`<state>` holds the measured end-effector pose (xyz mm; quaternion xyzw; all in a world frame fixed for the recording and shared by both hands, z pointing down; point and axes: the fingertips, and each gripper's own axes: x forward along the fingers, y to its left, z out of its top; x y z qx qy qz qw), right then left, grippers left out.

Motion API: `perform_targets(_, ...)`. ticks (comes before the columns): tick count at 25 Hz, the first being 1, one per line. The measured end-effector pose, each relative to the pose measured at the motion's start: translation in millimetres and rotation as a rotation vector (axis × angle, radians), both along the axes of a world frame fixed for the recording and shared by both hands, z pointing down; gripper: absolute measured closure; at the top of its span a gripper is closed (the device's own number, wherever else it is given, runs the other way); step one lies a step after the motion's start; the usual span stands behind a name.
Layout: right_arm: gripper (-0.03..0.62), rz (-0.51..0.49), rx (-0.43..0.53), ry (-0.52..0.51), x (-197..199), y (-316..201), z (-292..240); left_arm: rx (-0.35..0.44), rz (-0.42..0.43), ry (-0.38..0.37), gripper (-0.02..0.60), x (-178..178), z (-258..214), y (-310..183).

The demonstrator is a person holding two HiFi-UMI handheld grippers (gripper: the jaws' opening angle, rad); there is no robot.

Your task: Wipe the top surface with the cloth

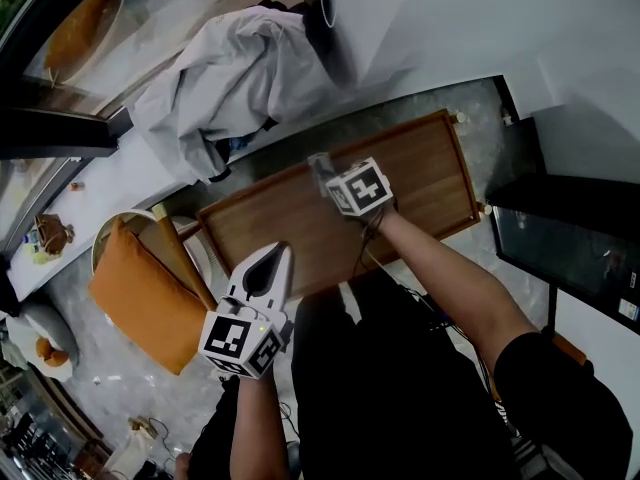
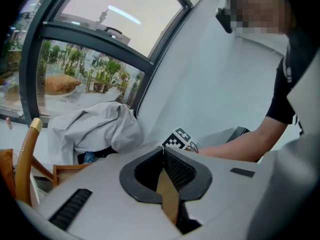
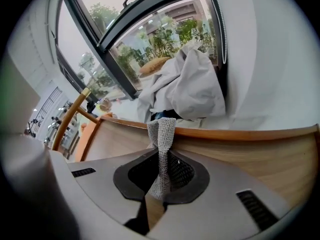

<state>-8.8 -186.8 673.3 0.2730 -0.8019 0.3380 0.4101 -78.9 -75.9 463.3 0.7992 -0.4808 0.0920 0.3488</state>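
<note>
The wooden table top (image 1: 300,223) lies below me, long side running left to right. My right gripper (image 1: 324,171) hovers over its far middle part, shut on a grey knit cloth (image 1: 320,163). In the right gripper view the cloth (image 3: 161,134) stands up pinched between the jaws, with the table top (image 3: 250,151) just beneath. My left gripper (image 1: 276,252) is over the table's near edge, jaws closed with nothing in them. In the left gripper view its tips (image 2: 162,150) meet, and the right gripper's marker cube (image 2: 177,138) shows beyond.
A crumpled pale grey sheet (image 1: 225,78) is heaped behind the table by the window. A wooden chair with an orange cushion (image 1: 145,298) stands at the table's left end. A black cabinet (image 1: 560,228) sits to the right, and a white wall (image 1: 480,18) is behind.
</note>
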Motion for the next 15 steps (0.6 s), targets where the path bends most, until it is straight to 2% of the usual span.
perform_targets(8, 0.556, 0.086, 0.032, 0.058, 89.4, -33.6, -2.3, -0.001, 0.043, -0.008, 0.568, 38.4, 0.0, -20.7)
perform_targets(15, 0.556, 0.216, 0.063, 0.105, 178.4, -68.4, -6.3, 0.007, 0.097, -0.008, 0.568, 78.0, -2.2, -35.9)
